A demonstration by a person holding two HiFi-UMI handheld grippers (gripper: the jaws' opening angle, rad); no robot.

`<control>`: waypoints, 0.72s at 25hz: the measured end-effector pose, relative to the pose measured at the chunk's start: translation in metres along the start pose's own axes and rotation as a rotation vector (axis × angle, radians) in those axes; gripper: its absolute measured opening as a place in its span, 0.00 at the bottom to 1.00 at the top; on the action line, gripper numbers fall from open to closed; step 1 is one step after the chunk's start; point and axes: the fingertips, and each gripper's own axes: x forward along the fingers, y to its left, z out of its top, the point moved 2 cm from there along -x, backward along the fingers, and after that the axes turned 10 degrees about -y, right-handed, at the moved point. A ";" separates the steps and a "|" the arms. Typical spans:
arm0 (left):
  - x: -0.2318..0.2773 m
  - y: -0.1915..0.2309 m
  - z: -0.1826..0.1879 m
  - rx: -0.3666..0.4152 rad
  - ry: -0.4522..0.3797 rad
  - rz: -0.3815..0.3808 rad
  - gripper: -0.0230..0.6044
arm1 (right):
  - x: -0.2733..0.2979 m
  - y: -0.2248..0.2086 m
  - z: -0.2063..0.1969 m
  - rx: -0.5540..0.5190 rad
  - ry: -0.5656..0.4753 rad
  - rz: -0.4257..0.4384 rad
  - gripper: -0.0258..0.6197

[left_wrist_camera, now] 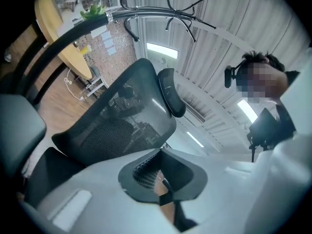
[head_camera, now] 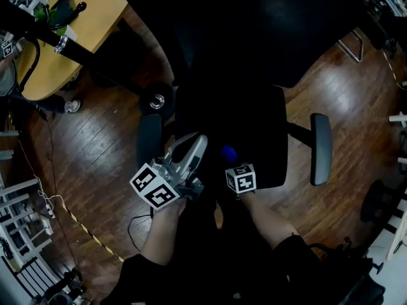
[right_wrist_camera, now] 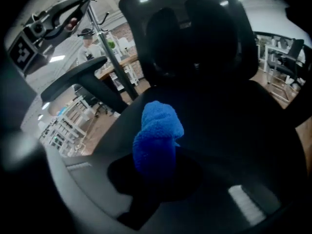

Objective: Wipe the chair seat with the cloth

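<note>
— While the head view looks down at the chair, what does the right gripper (right_wrist_camera: 161, 165) hold, and where?
— Its jaws are clamped on a fluffy blue cloth (right_wrist_camera: 157, 135). A bunched wad stands out past the jaws toward 12 o'clock. In the head view the cloth lies over the front part of the black padded chair seat (head_camera: 261, 132), near the seat's 6 o'clock edge. Contact with the seat: cannot tell, the seat is too dark.
— Why bunched that way?
— Judgement: with a wad ahead of the jaws, soft cloth meets the seat, not the jaws.
— And the left gripper (head_camera: 198, 143)?
— Jaws together, nothing between them. It sits at 9 o'clock of the cloth, beside the grey left armrest (head_camera: 149, 138), tilted up toward the black mesh backrest (left_wrist_camera: 117, 116). It looks parked off the wiping path.
— Stage of the wipe?
— Not settled. The seat shows no streaks or damp marks, so the scene fits a stroke about to leave the front edge or one ending there.
</note>
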 end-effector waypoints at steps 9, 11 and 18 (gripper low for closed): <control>-0.061 0.018 0.034 0.046 -0.106 0.132 0.04 | 0.056 0.142 -0.029 -0.116 0.140 0.303 0.10; -0.070 0.020 0.037 0.054 -0.119 0.150 0.04 | 0.058 0.143 -0.040 -0.120 0.157 0.324 0.10; -0.072 0.020 0.034 0.050 -0.105 0.144 0.04 | 0.042 0.105 -0.047 -0.092 0.162 0.265 0.10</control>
